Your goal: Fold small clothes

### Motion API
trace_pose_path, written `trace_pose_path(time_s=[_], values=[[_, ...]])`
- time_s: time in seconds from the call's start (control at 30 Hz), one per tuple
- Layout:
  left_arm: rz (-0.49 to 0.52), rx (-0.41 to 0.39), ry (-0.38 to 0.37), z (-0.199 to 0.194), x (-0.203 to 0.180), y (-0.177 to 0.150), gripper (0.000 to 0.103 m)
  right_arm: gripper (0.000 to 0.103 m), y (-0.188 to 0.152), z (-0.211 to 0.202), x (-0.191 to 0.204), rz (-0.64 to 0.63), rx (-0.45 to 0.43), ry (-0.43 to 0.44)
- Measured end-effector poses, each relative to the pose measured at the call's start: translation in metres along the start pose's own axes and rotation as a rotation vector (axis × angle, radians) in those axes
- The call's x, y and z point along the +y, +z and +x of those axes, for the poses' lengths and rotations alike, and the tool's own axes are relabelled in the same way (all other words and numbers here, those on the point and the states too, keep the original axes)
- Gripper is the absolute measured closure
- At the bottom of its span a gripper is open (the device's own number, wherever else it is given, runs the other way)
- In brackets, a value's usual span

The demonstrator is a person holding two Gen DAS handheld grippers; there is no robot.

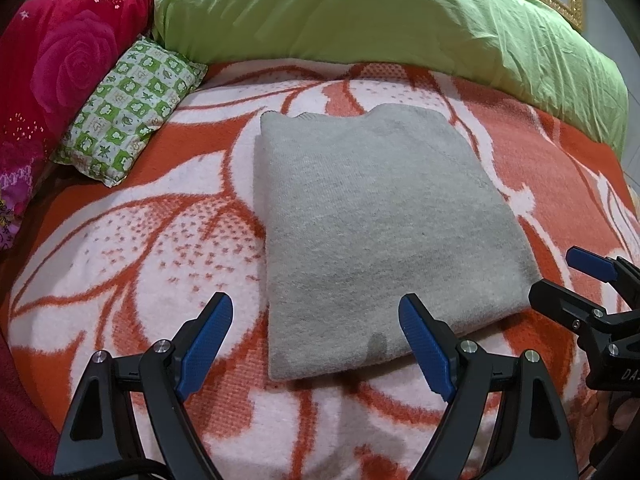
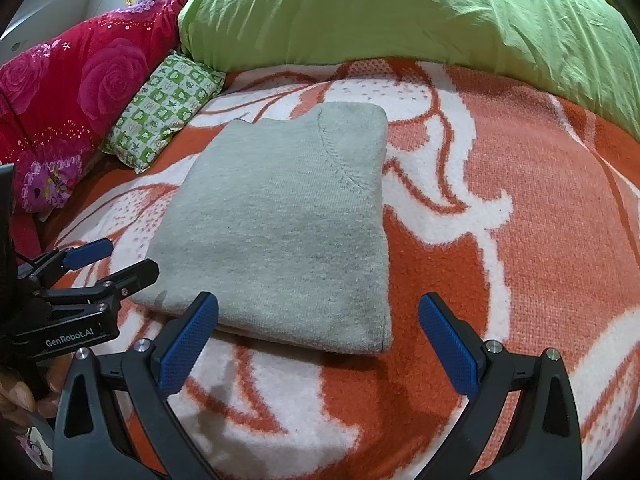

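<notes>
A grey knit sweater (image 1: 376,232) lies folded into a neat rectangle on the orange and white blanket (image 1: 160,248); it also shows in the right wrist view (image 2: 280,224). My left gripper (image 1: 316,340) is open and empty, hovering just in front of the sweater's near edge. My right gripper (image 2: 318,344) is open and empty, in front of the sweater's near right corner. Each gripper shows in the other's view: the right one at the right edge (image 1: 560,284), the left one at the left edge (image 2: 120,260). Neither touches the sweater.
A green duvet (image 1: 380,20) is piled along the back of the bed. A red rose-patterned quilt (image 1: 52,80) and a small green checked pillow (image 1: 128,112) lie at the left. The blanket (image 2: 520,200) extends to the right of the sweater.
</notes>
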State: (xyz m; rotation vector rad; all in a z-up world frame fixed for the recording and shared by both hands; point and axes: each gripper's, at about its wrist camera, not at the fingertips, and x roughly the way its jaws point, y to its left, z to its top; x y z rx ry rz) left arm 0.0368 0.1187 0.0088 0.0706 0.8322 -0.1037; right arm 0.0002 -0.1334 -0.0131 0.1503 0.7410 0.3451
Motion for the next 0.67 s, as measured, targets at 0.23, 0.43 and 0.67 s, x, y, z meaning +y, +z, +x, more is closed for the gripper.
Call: trace_pose_path(time_s=[0.23,0.43,0.67], values=[[0.007,0.004,-0.005,0.0013,-0.0005,-0.0002,0.017,0.003,0.0011,0.0004,-0.0027,0.009,0.002,0.001],[0.01,0.01,-0.005,0.0015,-0.0001,0.002,0.017,0.003,0.0022,0.0001,-0.003,0.014,0.003,-0.002],[-0.009,0.023,-0.008,0.0033,0.0051,0.0041,0.017,0.003,0.0056,0.002,-0.0048,0.025,0.009,0.005]])
